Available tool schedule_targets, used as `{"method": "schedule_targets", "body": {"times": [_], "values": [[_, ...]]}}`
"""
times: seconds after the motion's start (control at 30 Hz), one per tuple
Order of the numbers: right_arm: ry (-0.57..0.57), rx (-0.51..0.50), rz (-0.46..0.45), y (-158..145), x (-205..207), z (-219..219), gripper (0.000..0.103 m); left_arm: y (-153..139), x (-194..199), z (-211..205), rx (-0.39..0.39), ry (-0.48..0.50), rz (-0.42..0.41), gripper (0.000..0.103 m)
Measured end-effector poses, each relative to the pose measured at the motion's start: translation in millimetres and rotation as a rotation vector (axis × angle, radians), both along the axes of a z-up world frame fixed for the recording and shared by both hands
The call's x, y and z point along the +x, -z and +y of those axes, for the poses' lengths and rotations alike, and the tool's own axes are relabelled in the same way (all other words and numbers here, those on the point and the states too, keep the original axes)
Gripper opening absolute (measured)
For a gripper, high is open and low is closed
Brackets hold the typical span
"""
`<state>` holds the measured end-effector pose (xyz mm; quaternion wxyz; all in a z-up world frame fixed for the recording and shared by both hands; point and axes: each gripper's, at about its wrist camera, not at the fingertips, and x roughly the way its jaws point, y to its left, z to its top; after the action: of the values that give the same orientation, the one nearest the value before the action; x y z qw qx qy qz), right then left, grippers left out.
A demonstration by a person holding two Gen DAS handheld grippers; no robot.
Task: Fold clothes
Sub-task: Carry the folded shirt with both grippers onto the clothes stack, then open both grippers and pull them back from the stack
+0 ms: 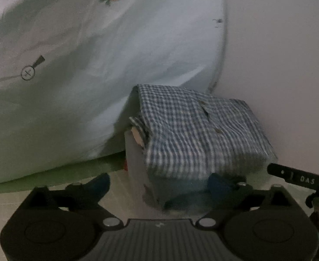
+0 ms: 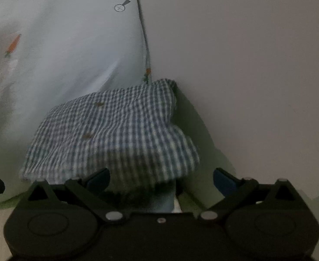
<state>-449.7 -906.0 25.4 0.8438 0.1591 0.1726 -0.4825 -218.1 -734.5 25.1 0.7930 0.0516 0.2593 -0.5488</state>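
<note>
Both grippers open — gingham shirt (image 1: 203,130) ahead.

blue-white gingham shirt (image 1: 194,130), folded, buttons up

Both views are dim and grainy, with flat, soft light and no glare. Fisheye bending curves the edges, and black corners ring each frame. The checked cloth (image 1: 203,130) looks slightly smeared; near gripper parts are dark, soft and low in contrast.

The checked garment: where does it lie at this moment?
The checked garment lies folded, low and centre in both wrist views, just beyond each hand-held gripper's open fingers, against the white carrot-print bedding near the plain wall.
</note>
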Motion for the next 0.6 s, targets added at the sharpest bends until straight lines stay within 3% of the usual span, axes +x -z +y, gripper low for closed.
{"method": "schedule_targets", "body": {"times": [0.27,0.6], "values": [[-0.004,0.013,0.023,10.0,-17.0,65.8,0.102,14.1,-40.4,52.5,-0.011,0.002,0.003,0.103],[-0.009,0.075,0.044,36.2,-53.0,132.5,0.102,37.7,-76.3,84.8,0.077,0.058,-0.015,0.103]]}}
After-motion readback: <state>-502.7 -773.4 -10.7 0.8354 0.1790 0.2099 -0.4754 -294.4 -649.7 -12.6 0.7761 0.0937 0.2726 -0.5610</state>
